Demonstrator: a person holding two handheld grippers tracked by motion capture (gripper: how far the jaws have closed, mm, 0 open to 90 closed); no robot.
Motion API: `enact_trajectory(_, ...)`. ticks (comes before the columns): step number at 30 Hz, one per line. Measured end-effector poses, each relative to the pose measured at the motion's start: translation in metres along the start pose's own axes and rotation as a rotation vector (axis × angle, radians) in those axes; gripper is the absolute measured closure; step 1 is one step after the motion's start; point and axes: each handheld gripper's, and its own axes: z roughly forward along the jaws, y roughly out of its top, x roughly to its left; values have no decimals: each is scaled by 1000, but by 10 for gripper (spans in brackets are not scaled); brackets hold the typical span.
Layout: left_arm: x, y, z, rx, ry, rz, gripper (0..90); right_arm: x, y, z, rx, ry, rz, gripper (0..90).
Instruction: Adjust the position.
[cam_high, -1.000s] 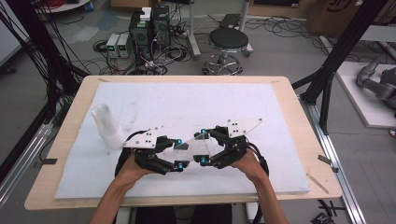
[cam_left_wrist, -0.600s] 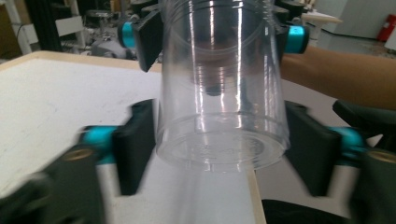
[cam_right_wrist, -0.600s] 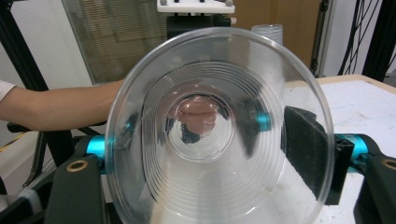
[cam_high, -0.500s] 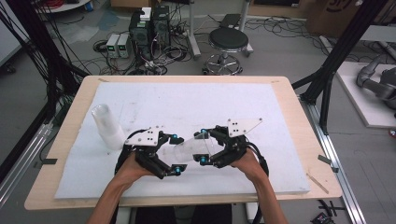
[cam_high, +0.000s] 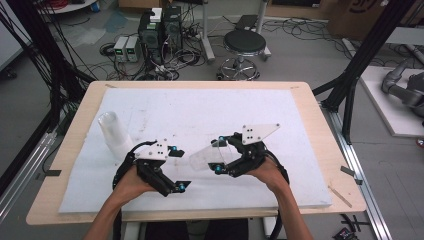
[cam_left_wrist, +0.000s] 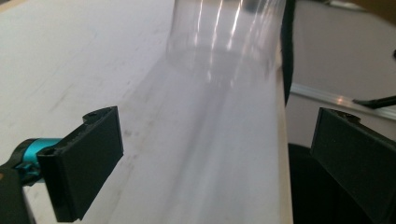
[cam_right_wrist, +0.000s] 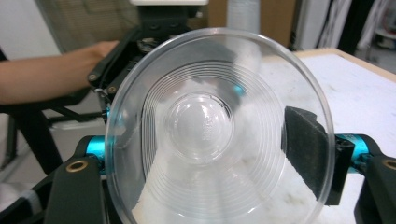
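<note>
A clear plastic cup (cam_high: 210, 157) is gripped on its side by the jaws of the right gripper (cam_high: 218, 156), just above the white surface (cam_high: 210, 107) near its front edge; in the right gripper view the cup (cam_right_wrist: 219, 126) is seen from its open mouth, with the pads pressed on its wall. The left gripper (cam_high: 179, 169) is held just beside the cup's base, its jaws having just been opening and now spread wide with nothing between them. A stack of clear cups (cam_high: 114, 134) is seen standing farther left on the surface.
</note>
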Motion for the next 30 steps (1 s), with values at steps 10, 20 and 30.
enact_trajectory(10, 7, -31, -19, -12, 199, -98, 24, -12, 18, -3, 217, -153, 50, 269)
enact_trajectory(20, 13, -59, -39, -77, 301, -145, 24, -23, 34, 2, 405, -276, 68, 269)
enact_trajectory(30, 16, -84, -51, -122, 336, -131, 24, -35, 40, 9, 526, -368, 95, 269)
